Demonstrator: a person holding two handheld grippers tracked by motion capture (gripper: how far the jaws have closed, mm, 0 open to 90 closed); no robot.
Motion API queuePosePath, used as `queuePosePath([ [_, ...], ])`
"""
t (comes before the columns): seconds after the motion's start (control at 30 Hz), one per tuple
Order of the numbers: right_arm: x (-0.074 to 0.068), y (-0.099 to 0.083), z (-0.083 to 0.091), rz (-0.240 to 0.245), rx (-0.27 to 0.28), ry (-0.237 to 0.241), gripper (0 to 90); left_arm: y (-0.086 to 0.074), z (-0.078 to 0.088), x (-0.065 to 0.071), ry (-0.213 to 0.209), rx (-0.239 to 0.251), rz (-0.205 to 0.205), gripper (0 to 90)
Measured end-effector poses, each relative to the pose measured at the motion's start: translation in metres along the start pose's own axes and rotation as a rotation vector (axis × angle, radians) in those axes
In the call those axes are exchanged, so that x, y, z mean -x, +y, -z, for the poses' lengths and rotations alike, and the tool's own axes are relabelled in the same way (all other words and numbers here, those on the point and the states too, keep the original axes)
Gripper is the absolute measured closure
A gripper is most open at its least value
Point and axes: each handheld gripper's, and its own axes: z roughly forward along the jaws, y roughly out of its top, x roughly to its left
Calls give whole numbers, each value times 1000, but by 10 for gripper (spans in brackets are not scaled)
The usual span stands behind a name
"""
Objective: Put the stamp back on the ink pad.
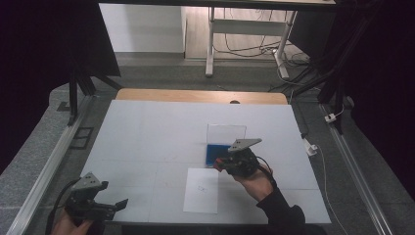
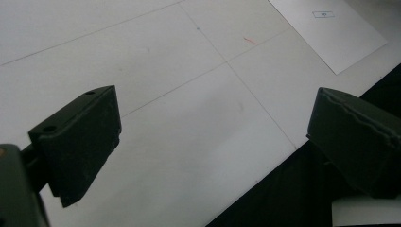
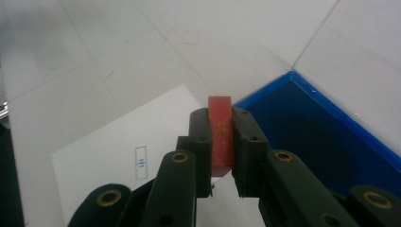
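Two hand-held grippers at a white table (image 1: 147, 132). The right gripper (image 1: 221, 163) is held over the table's middle, between a paper sheet (image 1: 201, 190) and a blue tray (image 1: 215, 153), with the forearm entering from the lower right and the jaws directed to the left in the high view. A thin red card (image 3: 221, 135) is clamped upright between its jaws, above the sheet's corner and just beside the tray's edge; fine yellow markings are seen on the card but cannot be read. A small outlined box with illegible characters is printed on the sheet. The left gripper (image 1: 117, 204) is held low at the table's near left corner, its jaws spread wide with nothing between them.
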Motion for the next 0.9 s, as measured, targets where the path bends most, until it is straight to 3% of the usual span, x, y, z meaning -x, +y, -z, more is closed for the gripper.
queuePosePath([
  [0.27,11,0,4,-35,28,-48,793,0,0,0,0,-1,-1,39],
  [0.9,33,4,-4,-57,24,-110,793,0,0,0,0,-2,1,40],
])
